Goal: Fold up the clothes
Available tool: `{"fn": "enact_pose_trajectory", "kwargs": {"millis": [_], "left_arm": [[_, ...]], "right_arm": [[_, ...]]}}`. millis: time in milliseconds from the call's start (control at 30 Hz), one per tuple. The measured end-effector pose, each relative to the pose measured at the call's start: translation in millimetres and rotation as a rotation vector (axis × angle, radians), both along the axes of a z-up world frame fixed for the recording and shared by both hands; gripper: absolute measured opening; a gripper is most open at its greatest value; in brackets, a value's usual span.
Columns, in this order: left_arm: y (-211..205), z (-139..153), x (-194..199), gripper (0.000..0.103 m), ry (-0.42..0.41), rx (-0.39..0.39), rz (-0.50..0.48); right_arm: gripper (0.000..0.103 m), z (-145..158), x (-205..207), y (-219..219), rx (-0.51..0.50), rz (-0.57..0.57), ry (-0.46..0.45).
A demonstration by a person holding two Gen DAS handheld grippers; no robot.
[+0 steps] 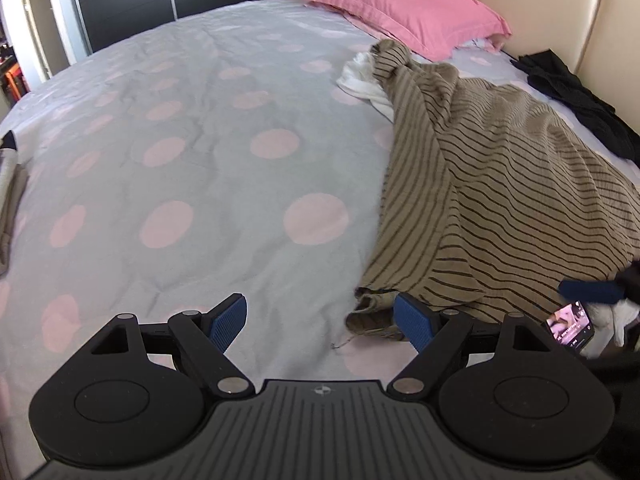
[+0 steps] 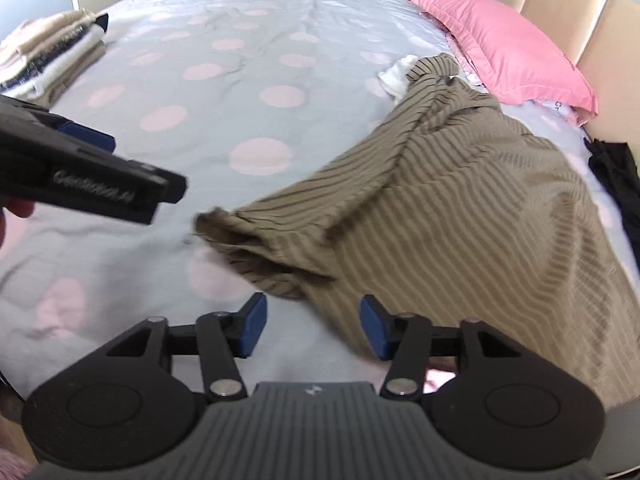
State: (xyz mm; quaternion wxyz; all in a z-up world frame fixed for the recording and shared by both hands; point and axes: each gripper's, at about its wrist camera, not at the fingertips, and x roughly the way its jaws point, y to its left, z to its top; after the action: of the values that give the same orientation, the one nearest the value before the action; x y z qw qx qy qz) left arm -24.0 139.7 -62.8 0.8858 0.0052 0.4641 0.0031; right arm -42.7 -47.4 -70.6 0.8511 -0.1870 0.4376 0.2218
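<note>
While the olive-brown shirt with thin dark stripes [image 2: 460,208] lies crumpled at three o'clock on the grey bed sheet with pink dots [image 1: 192,152], both left tongs [image 1: 320,322] and right tongs [image 2: 312,330] are released, grasping nothing. I think a careless pinch may catch the sheet too.

Bed cover [image 1: 192,184]: broad middle, from the near edge towards the far edge, bare and passable. Obstacles: striped garment [image 1: 500,200] spread along the headboard side down to the near edge; pink pillow [image 1: 400,12] at the far headboard corner; black clothing [image 1: 576,96] against the headboard; folded pile [image 2: 52,56] at the opposite edge; phone [image 1: 572,328] near the garment's hem.
</note>
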Motion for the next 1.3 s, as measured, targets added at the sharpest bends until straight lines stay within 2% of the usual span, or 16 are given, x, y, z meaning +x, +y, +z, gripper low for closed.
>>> {"fn": "enact_pose_trajectory", "kwargs": {"millis": [100, 267, 533, 567, 700, 733, 767, 800, 833, 867, 967, 1100, 1200, 1300], "left_arm": [[-13.4, -10.7, 11.1, 0.081, 0.031, -0.02, -0.04], [-35.4, -31.8, 29.4, 0.081, 0.09, -0.031, -0.106], [-51.7, -68.6, 63.2, 0.081, 0.159, -0.002, -0.112], [-51.7, -71.3, 67.1, 0.077, 0.161, -0.001, -0.104], [-51.8, -82.2, 83.6, 0.048, 0.198, -0.029, -0.09], [-52.9, -84.9, 87.0, 0.047, 0.203, -0.021, -0.083], [-54.9, -85.8, 89.2, 0.041, 0.202, -0.012, -0.086], [-57.0, -86.6, 91.3, 0.03, 0.2, -0.002, -0.09], [-57.9, -84.4, 92.8, 0.023, 0.197, -0.011, -0.099], [-58.7, -81.9, 94.1, 0.01, 0.193, -0.022, -0.109], [-54.2, -64.4, 94.6, 0.005, 0.149, -0.07, -0.113], [-44.2, -25.6, 87.1, 0.004, 0.04, -0.119, -0.106], [-32.0, 10.5, 75.8, 0.003, -0.048, -0.172, -0.092], [-18.2, 47.1, 60.3, 0.003, -0.137, -0.228, -0.094]], "right_arm": [[0.065, -4.5, 17.7, -18.1, -0.072, 0.005, 0.019], [0.066, -20.6, 39.1, -36.9, -0.139, 0.01, 0.074], [0.068, -53.4, 52.7, -23.2, -0.196, 0.127, 0.102], [0.068, -56.8, 55.3, -20.2, -0.197, 0.138, 0.109], [0.065, -69.9, 70.6, -12.2, -0.219, 0.15, 0.089], [0.062, -70.0, 74.3, -11.9, -0.216, 0.148, 0.087], [0.053, -70.1, 78.0, -11.8, -0.213, 0.145, 0.085], [0.03, -70.1, 81.7, -11.6, -0.21, 0.142, 0.083], [0.013, -67.6, 84.8, -11.1, -0.235, 0.138, 0.06], [0.0, -65.1, 87.8, -10.7, -0.262, 0.133, 0.035], [0.0, -38.9, 98.7, -21.9, -0.196, 0.063, 0.0], [0.0, 4.9, 103.9, -33.4, -0.107, -0.015, -0.068], [0.0, 38.1, 97.1, -31.6, -0.012, -0.015, -0.062], [0.0, 70.1, 74.1, -16.9, 0.038, 0.05, -0.108]]}}
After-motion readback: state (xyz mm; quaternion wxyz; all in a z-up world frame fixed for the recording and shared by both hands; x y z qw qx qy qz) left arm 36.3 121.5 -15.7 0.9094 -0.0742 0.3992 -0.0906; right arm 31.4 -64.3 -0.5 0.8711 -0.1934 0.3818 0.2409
